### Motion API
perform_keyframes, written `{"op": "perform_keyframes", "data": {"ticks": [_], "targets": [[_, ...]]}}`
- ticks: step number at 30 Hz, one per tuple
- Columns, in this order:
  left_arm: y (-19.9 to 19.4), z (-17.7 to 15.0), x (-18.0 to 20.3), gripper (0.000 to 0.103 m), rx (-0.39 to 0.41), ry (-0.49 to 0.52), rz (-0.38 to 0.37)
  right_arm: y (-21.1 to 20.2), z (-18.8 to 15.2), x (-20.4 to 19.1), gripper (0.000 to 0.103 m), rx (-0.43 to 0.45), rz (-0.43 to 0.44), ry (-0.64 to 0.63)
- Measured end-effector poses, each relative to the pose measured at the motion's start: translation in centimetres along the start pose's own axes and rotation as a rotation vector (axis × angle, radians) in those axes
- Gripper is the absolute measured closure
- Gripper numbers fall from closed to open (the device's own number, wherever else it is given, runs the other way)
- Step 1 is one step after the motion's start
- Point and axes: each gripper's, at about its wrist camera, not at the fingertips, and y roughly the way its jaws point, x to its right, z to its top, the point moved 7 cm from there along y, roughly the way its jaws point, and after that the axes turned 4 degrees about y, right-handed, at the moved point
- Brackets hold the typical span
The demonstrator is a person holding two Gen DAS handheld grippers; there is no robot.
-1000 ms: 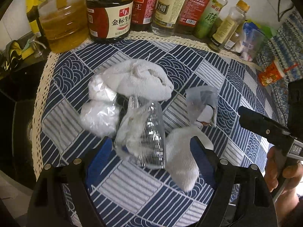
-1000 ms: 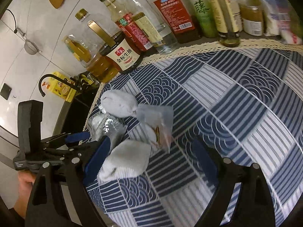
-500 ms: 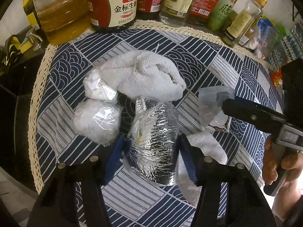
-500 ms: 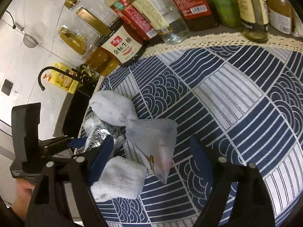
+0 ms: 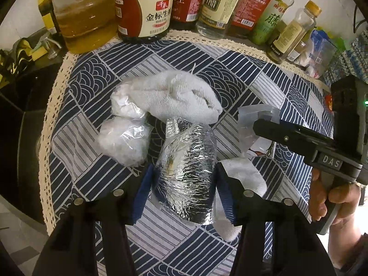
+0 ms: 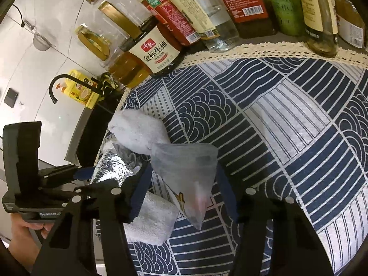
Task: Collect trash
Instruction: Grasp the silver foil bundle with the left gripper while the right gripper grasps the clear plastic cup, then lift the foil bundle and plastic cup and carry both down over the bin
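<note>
Foil-wrapped lump (image 5: 186,172) sits mid-bench on the patterned cloth (image 5: 241,96); my left tongs (image 5: 181,184) are closing on it, pads at both sides; foil's slick, so it could squirt out. Right tongs (image 6: 184,184) are closing around the clear bag (image 6: 184,168), not pinching yet; thin film might slip free, or I snag the white towel wad (image 6: 151,216) beside it.

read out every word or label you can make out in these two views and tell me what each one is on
"金标生抽": dark soy sauce bottle.
"藤": green-labelled bottle.
"DAS": right gripper's body, seen from the left wrist.
"GenRobot.AI": left gripper's body, seen from the right wrist.
Other bottle labels, barcodes and small print: too small or cut off to read.
</note>
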Motion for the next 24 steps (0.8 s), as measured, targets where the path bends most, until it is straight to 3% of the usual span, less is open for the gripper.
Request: {"op": "perform_keyframes", "data": {"ticks": [10,24], "targets": [[-2.8,-0.9,0.7,0.051,0.056,0.039,-0.019,-2.9,-1.0,-1.2,0.045,0.053,-0.036,-0.002],[-7.3,-4.8,0.2,0.051,0.146,0.132,-0.104,-7.9,-6.6,-5.9,0.046,0.165,-0.163,-0.005]]}}
